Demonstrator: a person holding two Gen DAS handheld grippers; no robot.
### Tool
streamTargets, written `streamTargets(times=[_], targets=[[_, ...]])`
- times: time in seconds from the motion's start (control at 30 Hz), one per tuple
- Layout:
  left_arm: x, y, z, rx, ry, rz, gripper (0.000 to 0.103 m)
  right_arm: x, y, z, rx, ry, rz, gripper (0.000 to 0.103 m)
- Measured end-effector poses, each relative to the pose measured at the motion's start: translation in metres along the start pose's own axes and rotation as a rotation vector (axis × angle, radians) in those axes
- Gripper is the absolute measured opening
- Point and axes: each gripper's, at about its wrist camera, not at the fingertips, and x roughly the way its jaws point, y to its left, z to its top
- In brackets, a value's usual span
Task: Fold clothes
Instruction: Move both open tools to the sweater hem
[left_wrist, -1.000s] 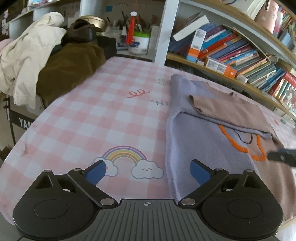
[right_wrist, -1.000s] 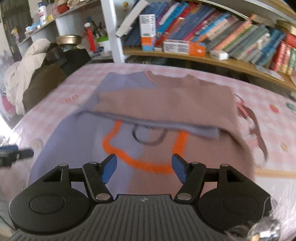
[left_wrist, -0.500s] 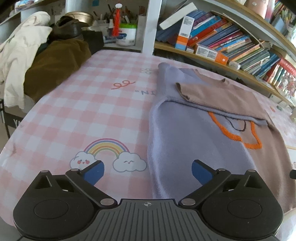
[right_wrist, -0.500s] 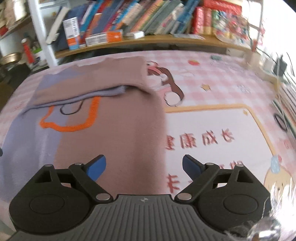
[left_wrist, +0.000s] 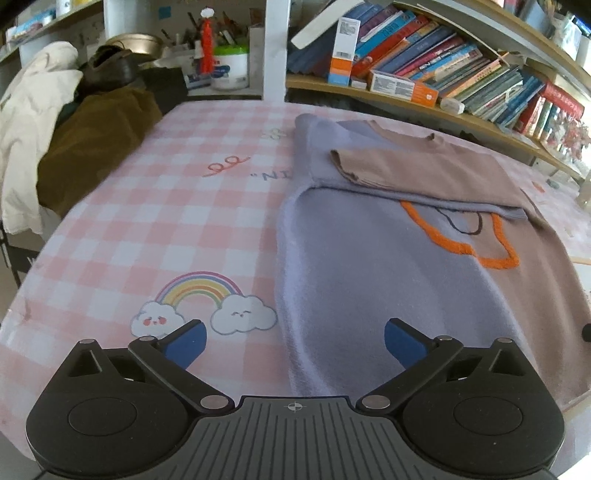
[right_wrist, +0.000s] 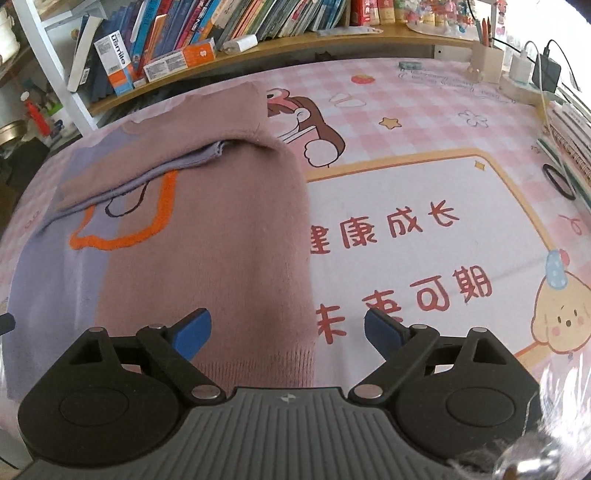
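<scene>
A lilac and brown sweater (left_wrist: 369, 266) with an orange outline lies flat on the table, both sleeves folded across its chest. In the right wrist view the sweater (right_wrist: 207, 236) fills the left half. My left gripper (left_wrist: 293, 339) is open and empty, over the sweater's near left edge. My right gripper (right_wrist: 286, 328) is open and empty, over the sweater's near right hem corner.
A pink checked tablecloth (left_wrist: 147, 229) with a rainbow print covers the table. A pile of cream and brown clothes (left_wrist: 66, 140) sits at the far left. Bookshelves (left_wrist: 443, 74) run behind. Chargers and cables (right_wrist: 532, 70) lie at the far right; notebooks (right_wrist: 569, 136) lie along the right edge.
Both grippers pulled back toward the near table edge. The right gripper swung right, from over the sweater's middle to its right hem, and opened wider. The left stayed open.
</scene>
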Motion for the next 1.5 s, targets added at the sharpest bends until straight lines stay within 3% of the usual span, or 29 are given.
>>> streamTargets(times=[0.33,0.53,0.8,1.0,1.1,1.17,1.27,1.43,1.5], targets=[[0.005,-0.008,0.002,0.045,0.016,0.049,0.103,0.001,-0.001,-0.002,-0.011,0.012,-0.018,0.09],[-0.001,-0.008,0.005,0.092,-0.019,0.201,0.103,0.001,0.001,-0.004,-0.04,0.02,-0.015,0.087],[-0.001,0.001,0.003,0.025,0.002,0.113,0.103,-0.001,-0.01,-0.004,0.021,0.025,0.02,0.086],[0.002,0.019,0.0,-0.116,0.027,0.029,0.103,-0.005,-0.017,-0.005,0.061,0.026,0.055,0.085],[0.006,0.026,-0.004,-0.164,0.047,-0.009,0.102,-0.007,-0.021,-0.007,0.076,0.022,0.056,0.073],[0.006,0.026,-0.006,-0.171,0.052,-0.023,0.101,-0.008,-0.023,-0.007,0.081,0.015,0.048,0.055],[0.005,0.023,-0.006,-0.154,0.044,-0.027,0.094,-0.009,-0.026,-0.007,0.099,0.015,0.059,0.043],[0.004,0.016,-0.004,-0.121,0.036,-0.029,0.069,-0.009,-0.027,-0.008,0.114,0.025,0.096,0.027],[0.005,0.014,-0.004,-0.106,0.034,-0.021,0.06,-0.009,-0.026,-0.009,0.11,0.023,0.103,0.027]])
